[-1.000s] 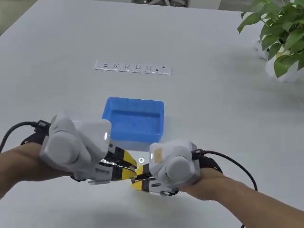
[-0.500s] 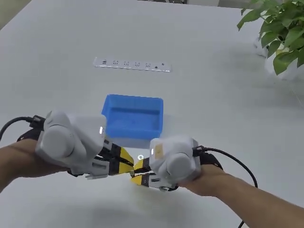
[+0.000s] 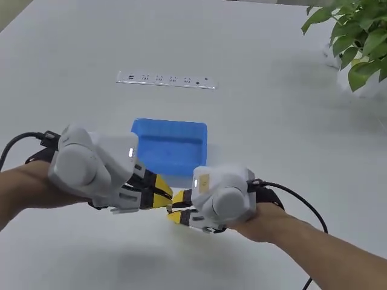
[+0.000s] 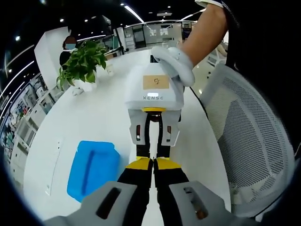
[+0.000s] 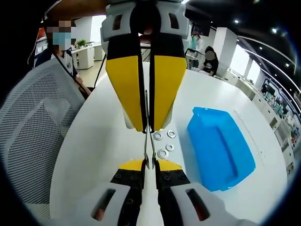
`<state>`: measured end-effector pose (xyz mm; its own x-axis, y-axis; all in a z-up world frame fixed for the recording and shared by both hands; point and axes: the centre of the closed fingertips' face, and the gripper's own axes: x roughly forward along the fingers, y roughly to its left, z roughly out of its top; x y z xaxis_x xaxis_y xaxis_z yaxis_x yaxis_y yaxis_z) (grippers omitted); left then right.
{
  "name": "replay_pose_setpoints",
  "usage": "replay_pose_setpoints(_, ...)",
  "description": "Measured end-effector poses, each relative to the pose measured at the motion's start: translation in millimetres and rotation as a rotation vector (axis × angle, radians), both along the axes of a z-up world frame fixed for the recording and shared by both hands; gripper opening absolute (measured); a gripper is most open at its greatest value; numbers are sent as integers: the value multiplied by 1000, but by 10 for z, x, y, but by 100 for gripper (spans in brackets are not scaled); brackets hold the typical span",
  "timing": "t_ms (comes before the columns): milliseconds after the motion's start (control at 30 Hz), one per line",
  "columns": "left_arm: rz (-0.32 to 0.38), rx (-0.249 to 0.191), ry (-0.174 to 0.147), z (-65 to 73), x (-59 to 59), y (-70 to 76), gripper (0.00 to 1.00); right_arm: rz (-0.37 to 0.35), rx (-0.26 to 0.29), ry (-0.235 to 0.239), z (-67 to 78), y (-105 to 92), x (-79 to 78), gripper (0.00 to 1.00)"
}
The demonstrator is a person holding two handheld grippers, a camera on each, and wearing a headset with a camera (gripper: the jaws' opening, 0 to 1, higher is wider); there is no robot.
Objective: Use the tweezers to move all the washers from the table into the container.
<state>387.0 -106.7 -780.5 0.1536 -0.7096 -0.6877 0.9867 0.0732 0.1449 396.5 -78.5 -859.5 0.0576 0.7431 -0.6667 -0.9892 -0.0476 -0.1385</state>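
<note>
Nearest, the left claw and right claw meet tip to tip low over the white surface, each clenched on the thin metal tweezers running between them. Four washers lie on the surface just beside the blue container. Farther off are a power strip and a potted plant. A mesh chair stands by the surface's edge in an office with bright ceiling lights.

The head view looks down at the tabletop. Both gripper views face each other closely, sharing the container.
</note>
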Motion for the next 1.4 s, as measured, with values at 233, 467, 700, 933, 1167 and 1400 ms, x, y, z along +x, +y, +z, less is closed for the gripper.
replay_pose_setpoints(233,-8,0,5,-10,84,-26,6,-21,-1,-2,-17,-21,98,11)
replay_pose_setpoints(467,-17,3,18,-47,193,-26,6,-33,-6,-2,-49,-31,178,11)
replay_pose_setpoints(700,-21,6,28,-81,261,-48,6,-43,-6,2,-78,-49,242,11)
replay_pose_setpoints(933,-21,-4,35,-73,331,-80,6,-57,8,11,-79,-54,300,11)
replay_pose_setpoints(1167,-30,-1,38,-59,345,-84,6,-57,7,2,-65,-64,326,11)
replay_pose_setpoints(1400,-34,-1,43,-77,389,-77,6,-69,15,11,-76,-71,345,12)
